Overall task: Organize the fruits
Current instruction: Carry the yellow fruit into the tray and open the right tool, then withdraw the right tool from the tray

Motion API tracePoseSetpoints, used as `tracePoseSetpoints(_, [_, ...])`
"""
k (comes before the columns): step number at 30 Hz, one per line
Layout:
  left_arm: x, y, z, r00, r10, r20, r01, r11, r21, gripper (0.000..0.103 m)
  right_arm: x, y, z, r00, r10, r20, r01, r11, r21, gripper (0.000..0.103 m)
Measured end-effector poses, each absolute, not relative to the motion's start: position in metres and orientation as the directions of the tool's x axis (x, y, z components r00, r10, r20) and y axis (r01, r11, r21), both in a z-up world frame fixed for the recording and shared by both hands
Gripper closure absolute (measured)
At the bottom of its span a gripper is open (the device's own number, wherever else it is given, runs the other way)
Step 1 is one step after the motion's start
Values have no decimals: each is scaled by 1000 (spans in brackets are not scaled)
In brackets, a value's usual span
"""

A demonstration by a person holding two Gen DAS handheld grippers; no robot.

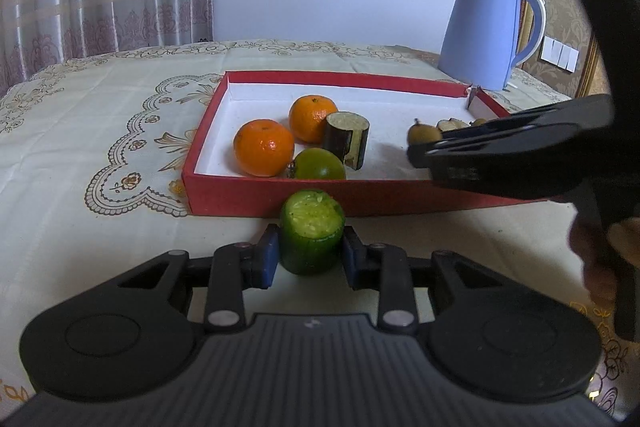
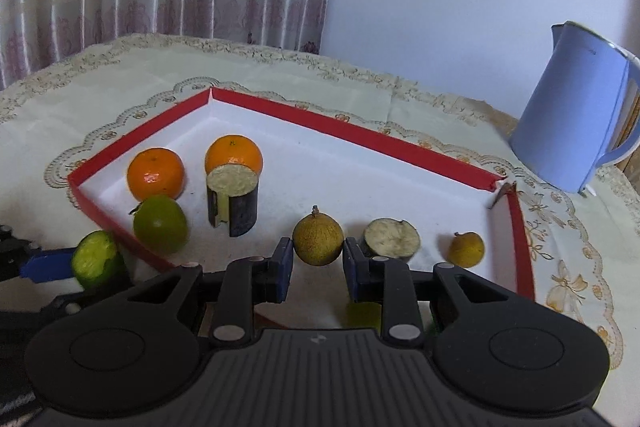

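Observation:
My left gripper is shut on a green cucumber piece, held just in front of the red tray's near wall; the piece also shows in the right wrist view. My right gripper is over the tray, its blue pads either side of a brown-yellow round fruit; whether they touch it is unclear. In the tray lie two oranges, a green round fruit, a dark cut eggplant piece, another eggplant slice and a second small brown fruit.
A blue kettle stands behind the tray's far right corner. The table has a cream patterned cloth. A curtain hangs at the back left. The tray's far right corner is torn open.

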State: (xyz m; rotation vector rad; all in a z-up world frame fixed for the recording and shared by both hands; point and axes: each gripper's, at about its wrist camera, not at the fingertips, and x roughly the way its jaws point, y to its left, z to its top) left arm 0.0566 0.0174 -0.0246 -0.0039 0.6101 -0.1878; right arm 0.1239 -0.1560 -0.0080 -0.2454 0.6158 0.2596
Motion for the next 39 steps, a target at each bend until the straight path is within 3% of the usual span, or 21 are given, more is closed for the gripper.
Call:
tracePoseSetpoints(5, [57,18,-25,803,-176,-569,174,983,-58,74,139,-161,-13,751,197,-630,-304,950,-66,77])
tracePoseSetpoints(14, [57,18,-24,803,-176,-569,174,983,-58,74,133,-164,-12,754,197,-627,-291,955,-51,72])
tracePoseSetpoints(21, [57,17,-25,803,-173,-571,175,983,-52,74,92,-186,7,803,225,-552,-291,956,-34,43])
tracePoseSetpoints(32, [57,15,-25,803,-163,-573,176,984,-34,74,34,-228,-4,814,230,-533,-287,957,-25,43])
tracePoseSetpoints(37, [57,16,-24,804,-172,-569,177,983,-46,74,40,-244,-23,789,209,-578,-248,969,12,43])
tracePoseSetpoints(39, [56,17,-23,804,-173,-568,177,983,-48,74,43,-248,-28,783,204,-588,-241,970,16,35])
